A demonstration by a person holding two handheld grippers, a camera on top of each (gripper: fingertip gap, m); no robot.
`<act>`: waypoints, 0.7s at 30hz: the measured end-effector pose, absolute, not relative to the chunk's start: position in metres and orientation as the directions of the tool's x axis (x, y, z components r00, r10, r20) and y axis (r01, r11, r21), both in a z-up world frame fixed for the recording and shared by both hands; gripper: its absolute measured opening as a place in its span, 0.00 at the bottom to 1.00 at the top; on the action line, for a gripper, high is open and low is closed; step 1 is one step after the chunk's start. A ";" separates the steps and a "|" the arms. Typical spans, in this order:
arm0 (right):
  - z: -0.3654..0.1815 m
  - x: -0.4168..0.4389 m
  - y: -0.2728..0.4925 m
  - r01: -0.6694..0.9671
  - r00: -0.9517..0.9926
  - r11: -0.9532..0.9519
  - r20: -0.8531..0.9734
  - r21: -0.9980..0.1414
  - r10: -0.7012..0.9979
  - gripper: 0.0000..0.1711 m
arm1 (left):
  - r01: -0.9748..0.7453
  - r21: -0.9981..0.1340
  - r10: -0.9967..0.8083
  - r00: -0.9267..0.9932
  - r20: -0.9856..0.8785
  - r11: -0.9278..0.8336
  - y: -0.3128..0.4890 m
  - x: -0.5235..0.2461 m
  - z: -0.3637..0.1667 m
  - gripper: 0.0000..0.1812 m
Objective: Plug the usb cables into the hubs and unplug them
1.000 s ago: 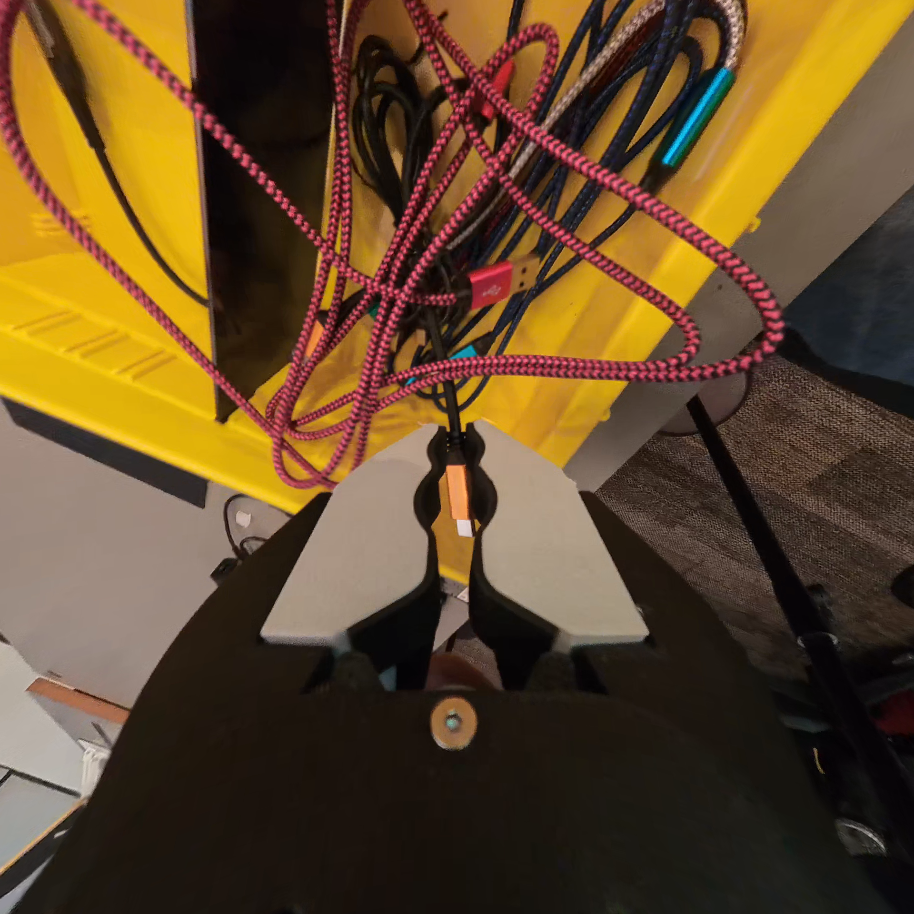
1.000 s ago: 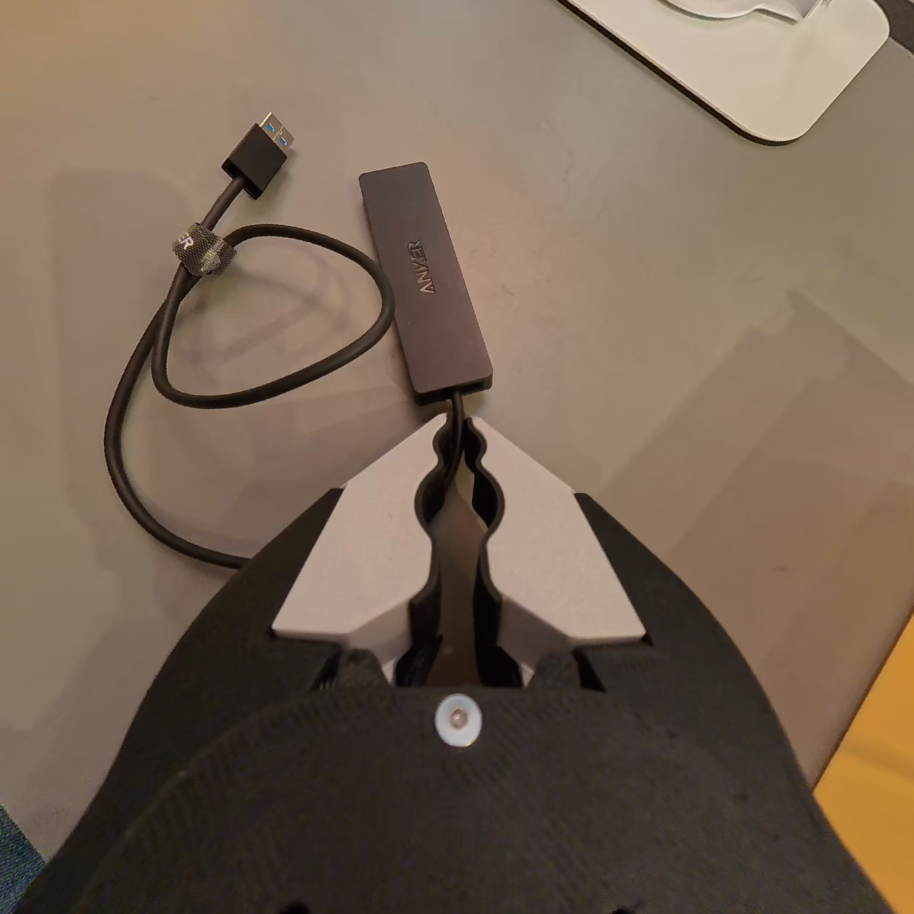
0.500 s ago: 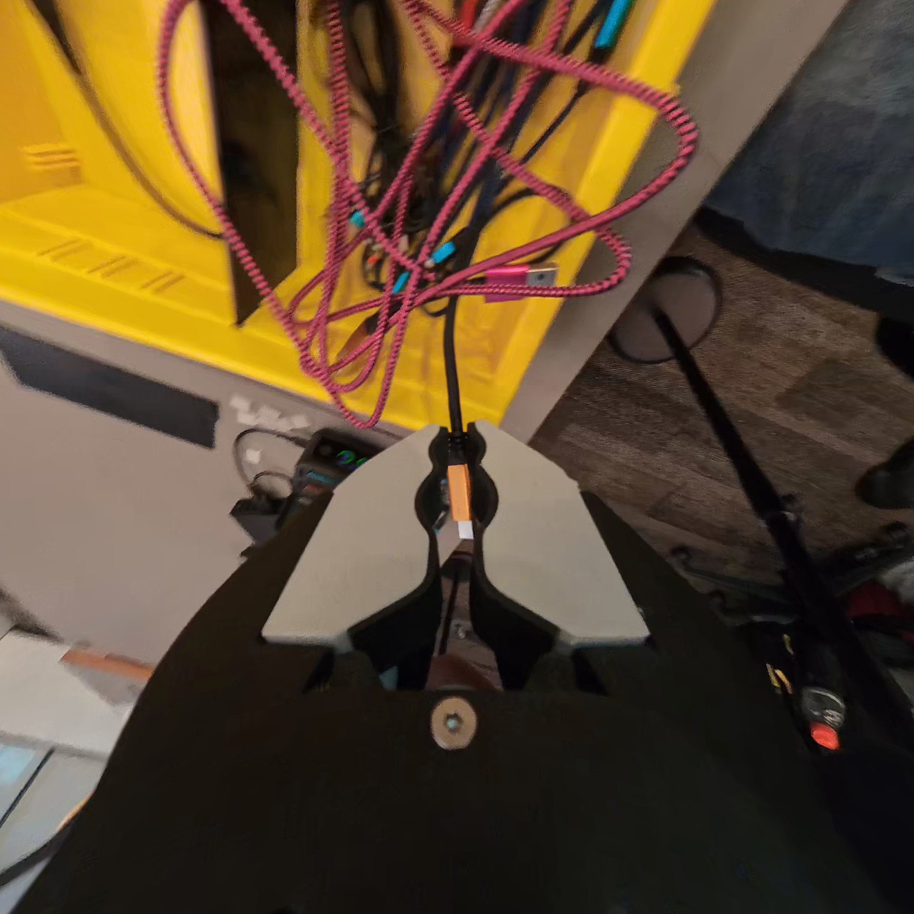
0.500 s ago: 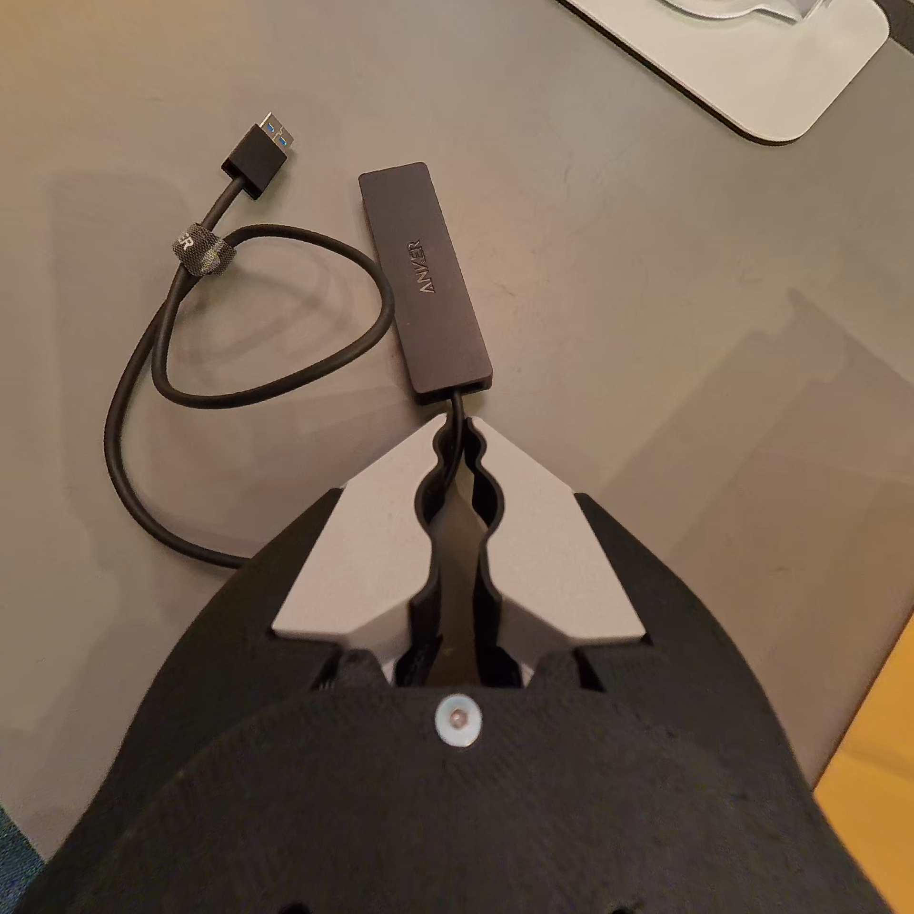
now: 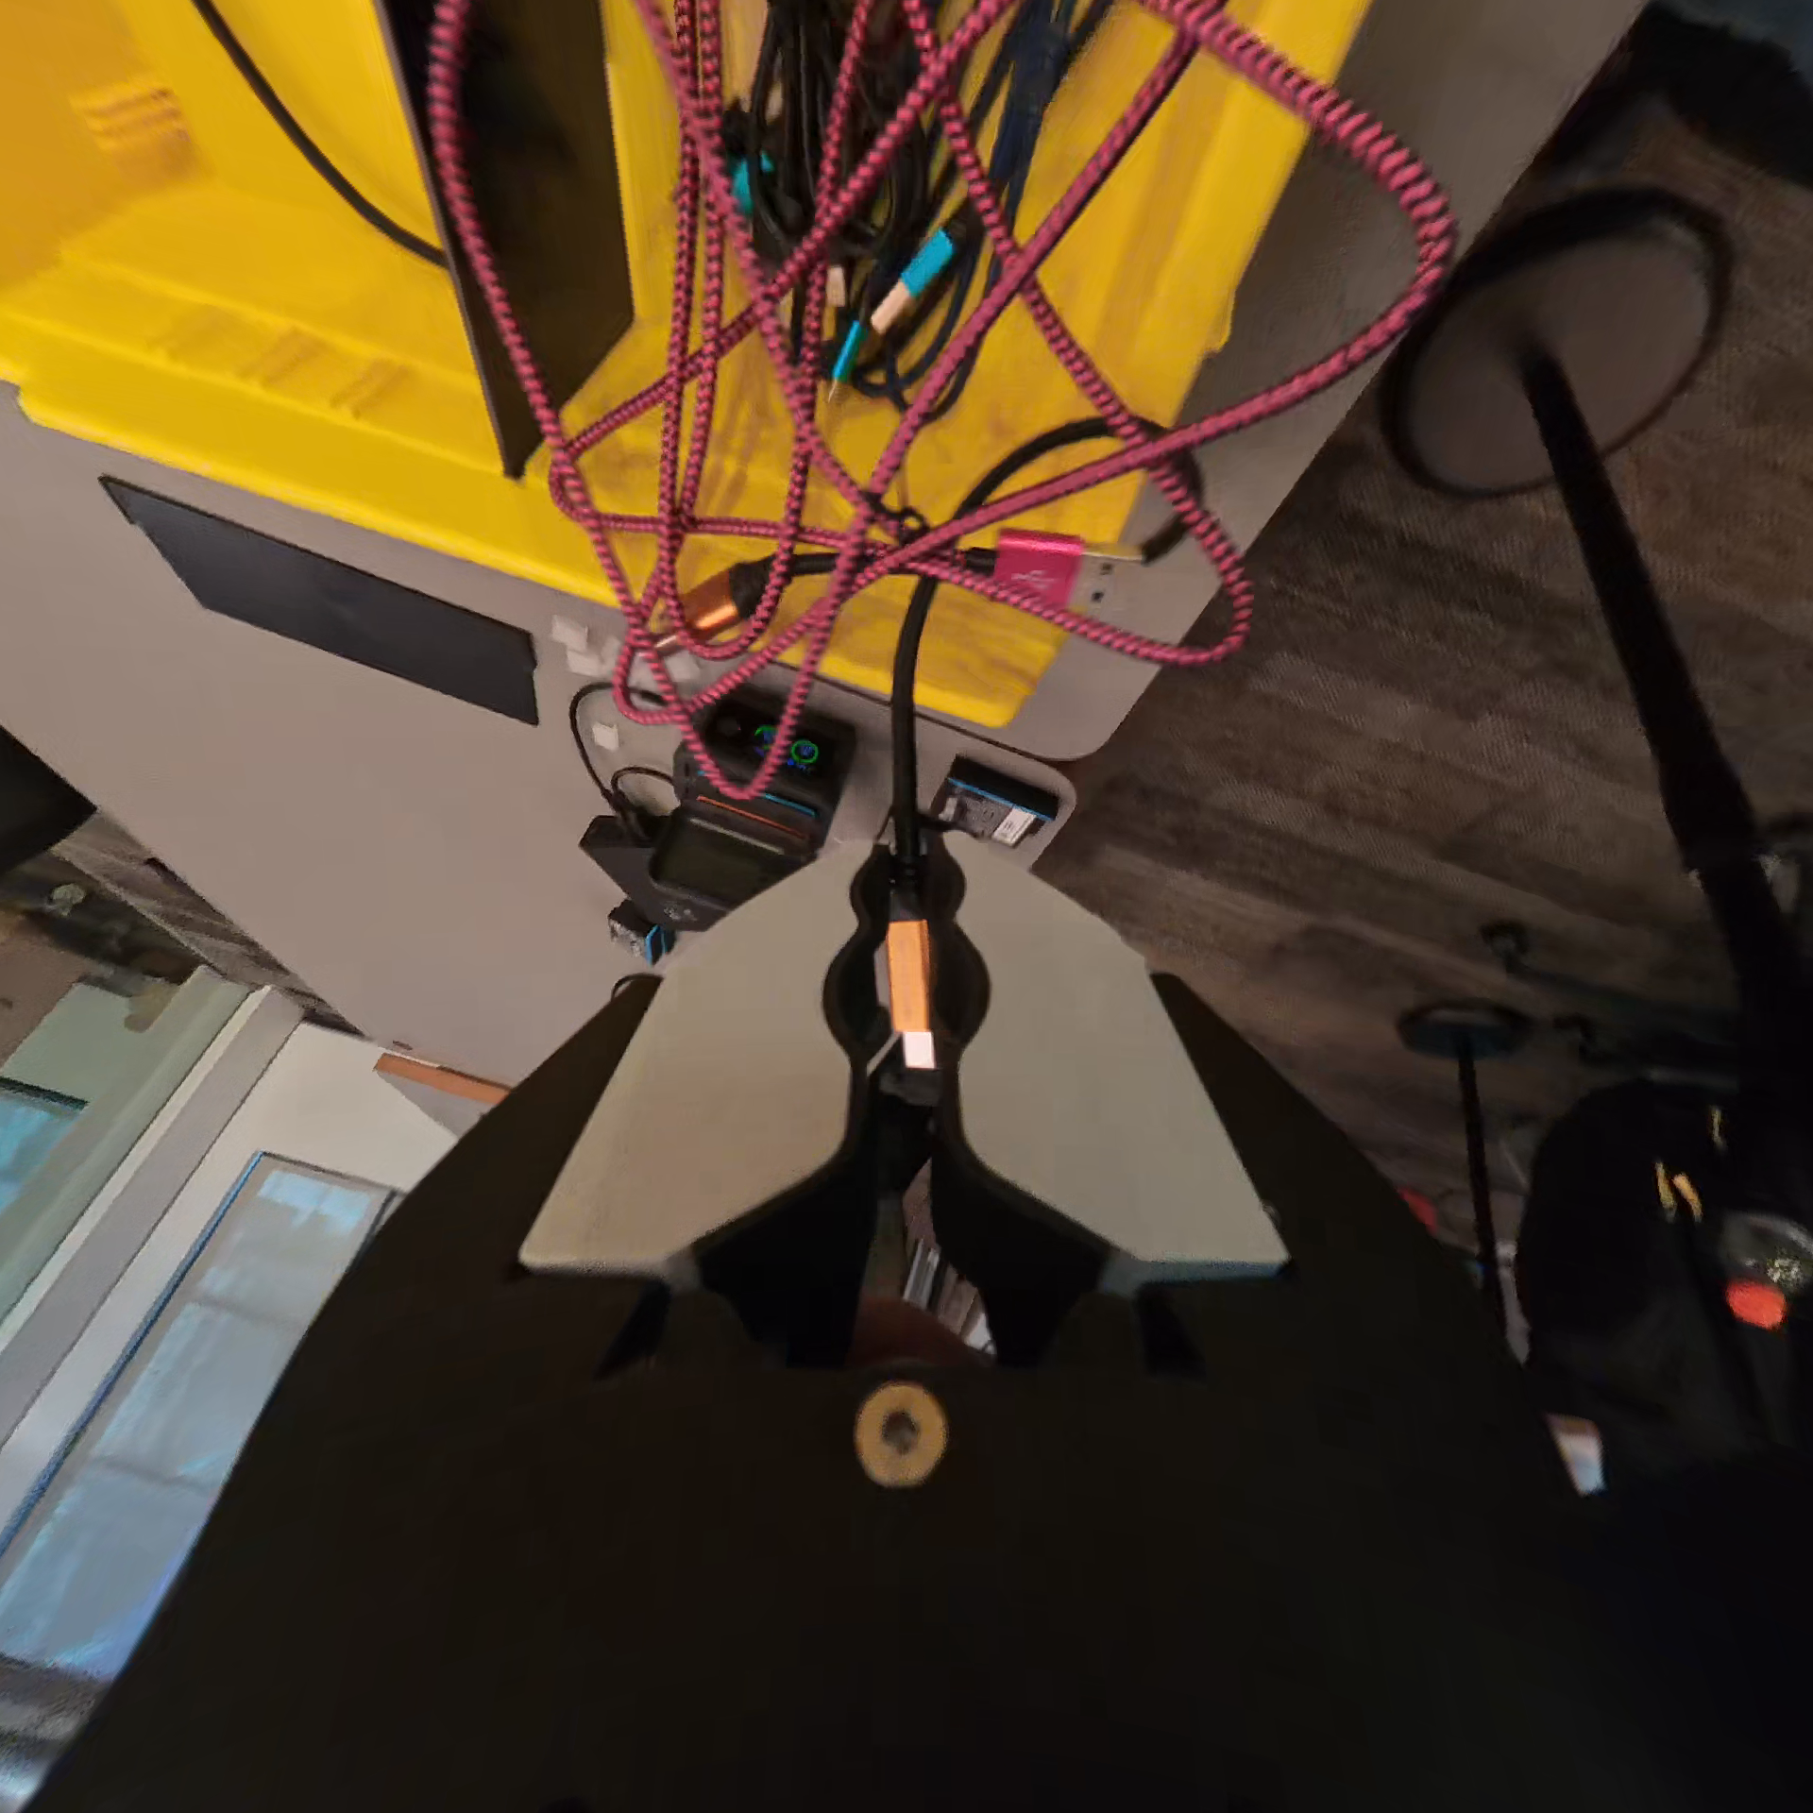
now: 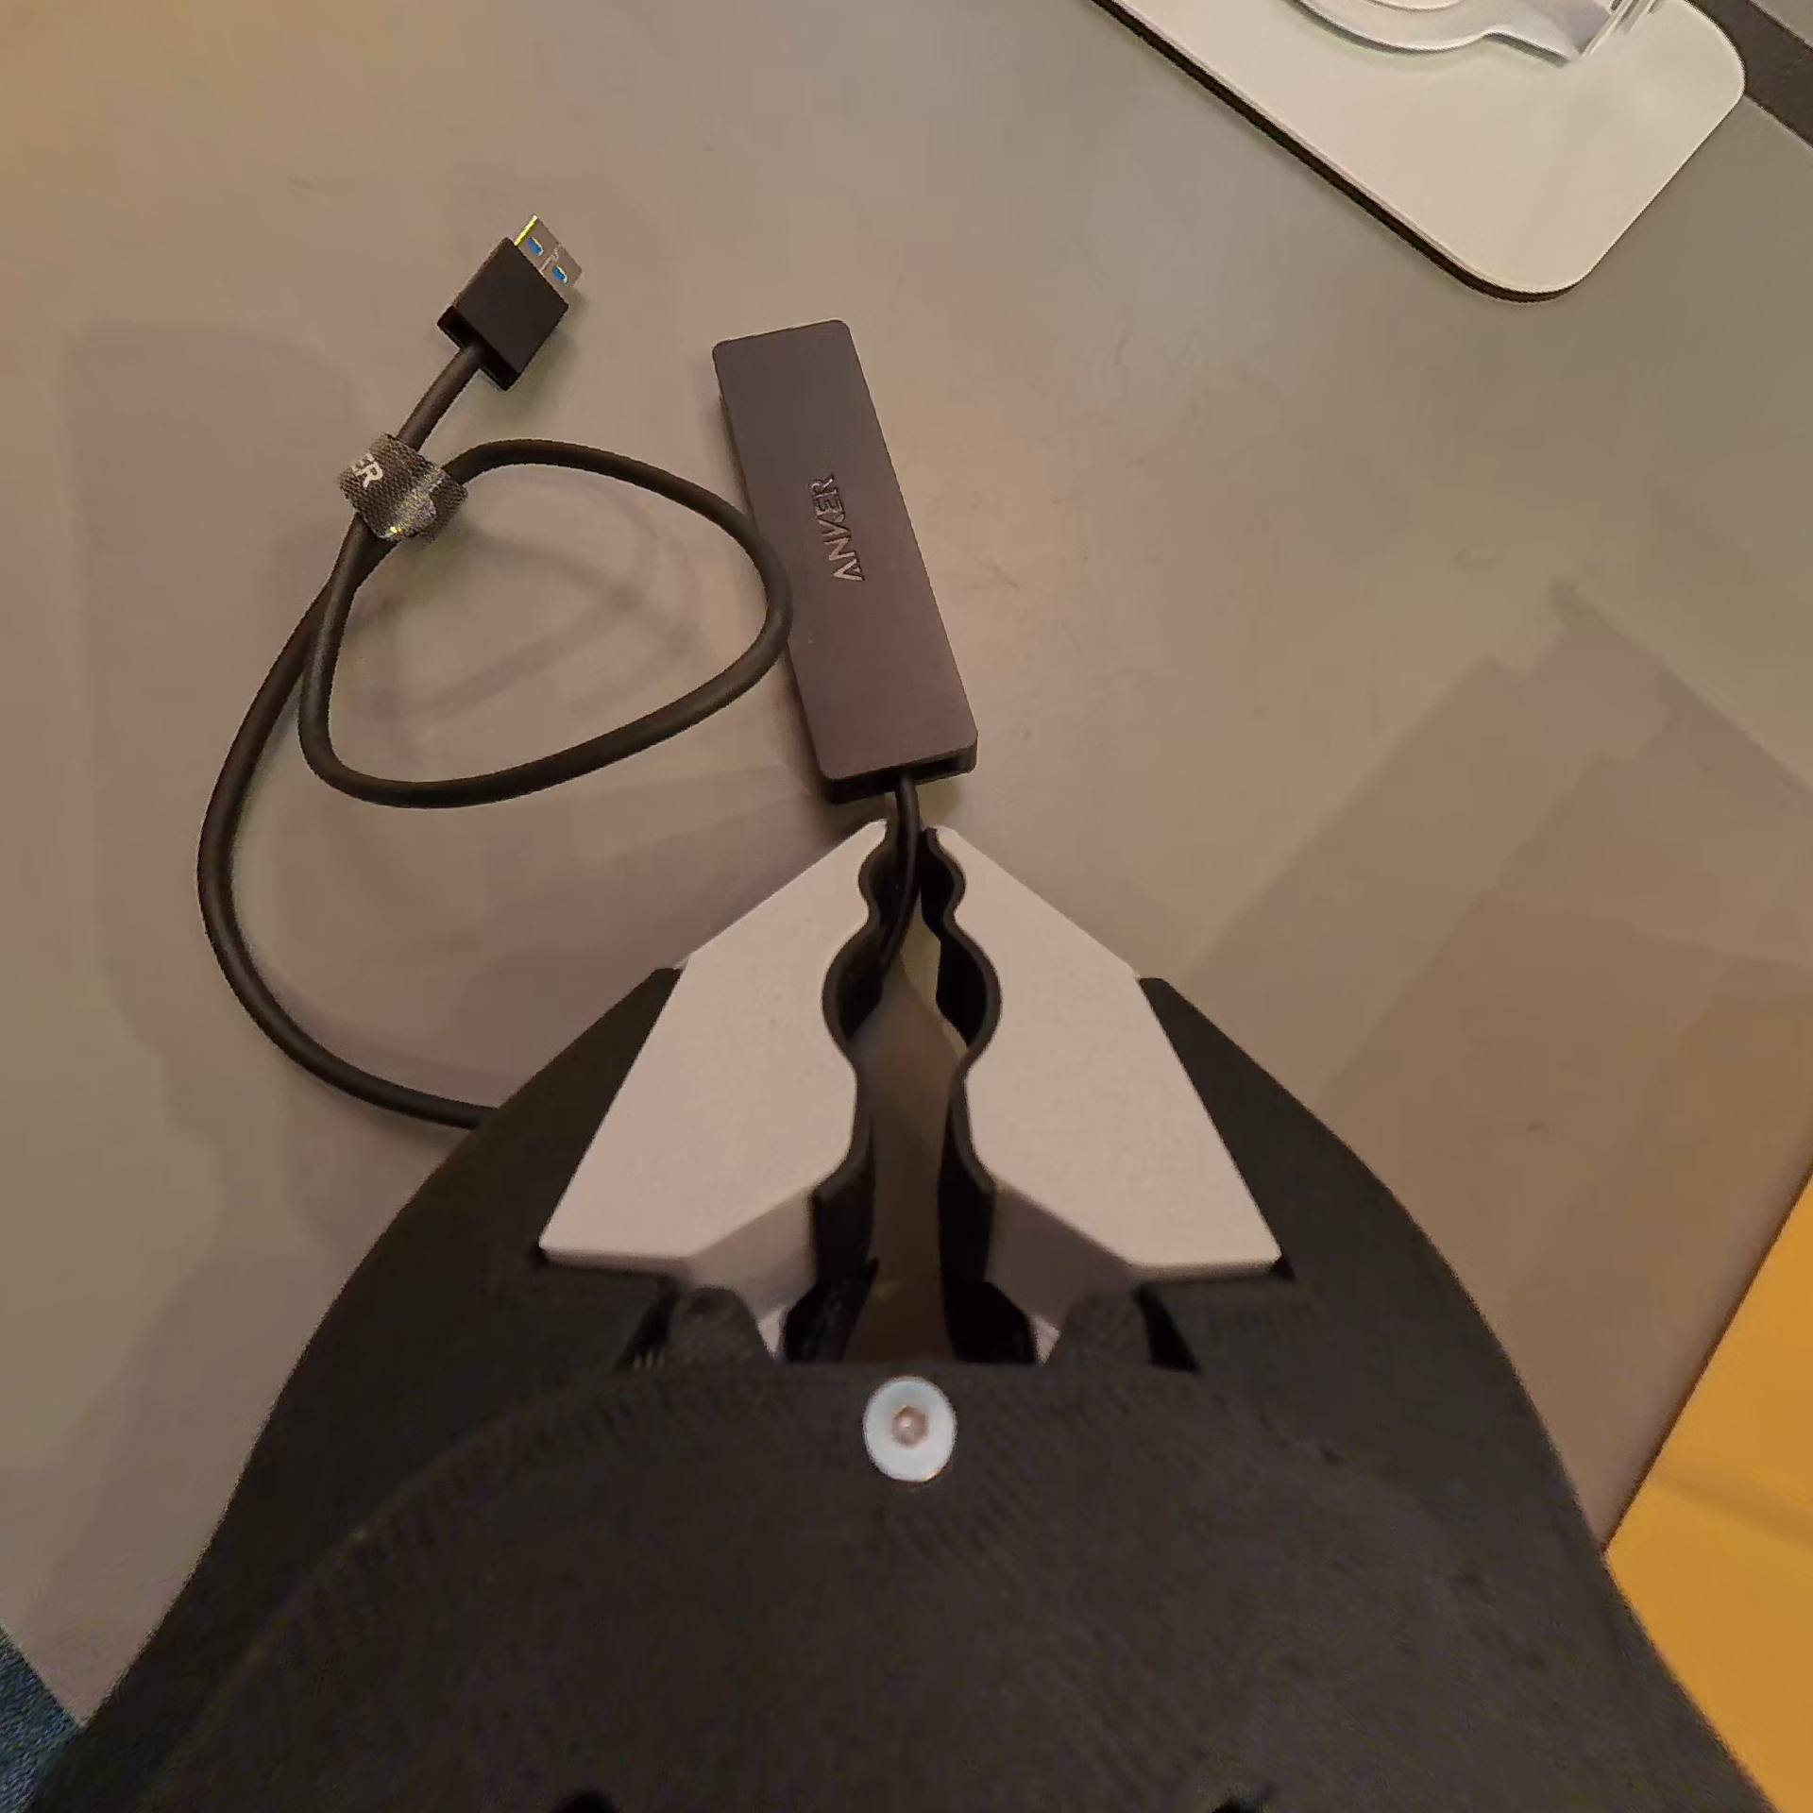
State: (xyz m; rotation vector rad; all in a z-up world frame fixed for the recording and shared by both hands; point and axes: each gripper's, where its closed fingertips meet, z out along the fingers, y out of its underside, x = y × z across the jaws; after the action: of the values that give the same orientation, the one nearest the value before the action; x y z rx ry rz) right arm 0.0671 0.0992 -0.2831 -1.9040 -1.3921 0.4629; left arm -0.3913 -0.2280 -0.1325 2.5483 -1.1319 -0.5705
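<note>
My left gripper (image 5: 907,855) is shut on an orange USB plug (image 5: 907,981), whose black cable (image 5: 907,706) runs up into a hanging tangle. The tangle holds a red-and-black braided cable (image 5: 1305,324) with a pink plug (image 5: 1040,569), an orange-tipped plug (image 5: 716,610) and teal-tipped cables (image 5: 922,275). It trails out of a yellow bin (image 5: 245,294). My right gripper (image 6: 907,834) is shut on the hub's cable just behind the black USB hub (image 6: 844,549). The hub lies flat on the grey table (image 6: 1275,589). Its cable loops left to a black USB-A plug (image 6: 515,299).
Small black devices with lit screens (image 5: 755,785) sit at the table edge near the bin. A black stand with a round base (image 5: 1570,334) is on the carpet to the right. A white pad (image 6: 1472,128) lies beyond the hub, and a yellow surface (image 6: 1727,1472) shows at lower right. Tip to tip, the grippers are about 60 cm apart.
My left gripper has drawn back from the yellow bin with the orange plug, dragging the cable tangle out with it. The table edge and devices have come into view. My right gripper has not moved.
</note>
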 end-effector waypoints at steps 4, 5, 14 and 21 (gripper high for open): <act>-0.283 0.067 0.099 0.669 0.352 -0.154 0.128 -0.727 0.927 0.00 | -0.661 0.349 -0.747 0.606 -0.275 -0.664 -0.214 -0.388 -0.127 0.03; -0.283 0.067 0.099 0.670 0.352 -0.152 0.130 -0.727 0.927 0.00 | -0.664 0.329 -0.741 0.596 -0.309 -0.671 -0.207 -0.390 -0.127 0.03; -0.283 0.068 0.099 0.671 0.350 -0.147 0.136 -0.726 0.927 0.00 | -0.771 0.230 -0.778 0.475 -0.411 -0.593 -0.171 -0.366 -0.146 0.04; -0.283 0.067 0.099 0.671 0.351 -0.148 0.136 -0.726 0.927 0.00 | -0.749 0.256 -0.751 0.445 -0.488 -0.611 -0.171 -0.385 -0.089 0.03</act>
State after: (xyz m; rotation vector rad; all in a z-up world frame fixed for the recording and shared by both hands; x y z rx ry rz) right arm 0.0672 0.0991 -0.2832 -1.8962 -1.3948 0.4514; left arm -0.3849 -0.1707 -0.0892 2.6682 -1.3839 -0.9034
